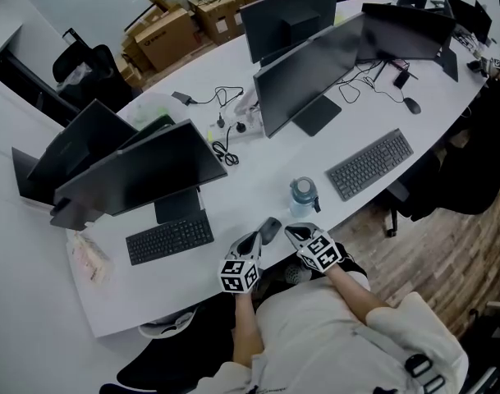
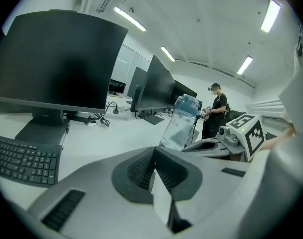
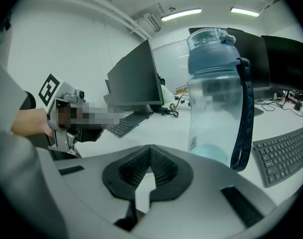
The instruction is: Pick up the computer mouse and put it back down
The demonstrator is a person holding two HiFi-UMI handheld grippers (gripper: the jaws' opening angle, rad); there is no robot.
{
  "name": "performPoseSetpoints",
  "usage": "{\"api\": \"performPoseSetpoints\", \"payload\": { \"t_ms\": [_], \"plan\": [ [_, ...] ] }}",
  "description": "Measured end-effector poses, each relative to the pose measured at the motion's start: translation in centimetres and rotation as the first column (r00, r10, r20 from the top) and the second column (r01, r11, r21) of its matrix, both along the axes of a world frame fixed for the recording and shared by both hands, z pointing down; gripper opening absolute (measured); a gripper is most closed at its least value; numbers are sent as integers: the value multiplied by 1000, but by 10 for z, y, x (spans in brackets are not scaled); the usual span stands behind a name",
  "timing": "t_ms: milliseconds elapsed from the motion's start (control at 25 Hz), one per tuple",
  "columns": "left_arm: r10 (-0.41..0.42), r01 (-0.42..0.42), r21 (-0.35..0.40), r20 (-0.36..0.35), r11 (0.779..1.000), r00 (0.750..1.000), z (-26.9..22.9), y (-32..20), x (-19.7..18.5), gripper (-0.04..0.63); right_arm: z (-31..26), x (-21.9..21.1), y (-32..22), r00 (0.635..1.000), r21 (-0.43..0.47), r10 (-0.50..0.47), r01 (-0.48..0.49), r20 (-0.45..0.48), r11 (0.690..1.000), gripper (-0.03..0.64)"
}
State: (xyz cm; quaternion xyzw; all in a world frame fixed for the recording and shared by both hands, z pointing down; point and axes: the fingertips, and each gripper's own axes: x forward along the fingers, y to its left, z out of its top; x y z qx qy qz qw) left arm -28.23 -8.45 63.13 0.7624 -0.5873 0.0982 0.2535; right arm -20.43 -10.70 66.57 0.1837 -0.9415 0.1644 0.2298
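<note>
Currently shut, empty: left gripper, right gripper. Mouse between; bottle at 1 o'clock, could topple if swiped.

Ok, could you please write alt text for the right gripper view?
The right gripper is shut and empty, pointing over a white desk at a clear blue water bottle standing close ahead. A keyboard lies to its right, dark monitors behind.
</note>
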Motion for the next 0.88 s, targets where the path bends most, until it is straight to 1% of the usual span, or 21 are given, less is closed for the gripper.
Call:
{"api": "performPoseSetpoints", "payload": {
  "t_ms": [200, 520, 880],
  "plan": [
    [-10, 10, -2, 2, 1000, 1000, -1, 2, -2, 23, 0, 0, 2, 1000, 2, -5, 5, -6, 1000, 5],
    [-4, 3, 9, 3, 1000, 1000, -2, 2, -1, 23, 3, 6, 0, 1000, -4, 18, -18, -18, 1000, 5],
    [-1, 1, 8, 4, 1000, 1000, -2, 0, 0, 23, 1, 5, -1, 1000, 5, 10, -10, -18, 1000, 5]
  ]
}}
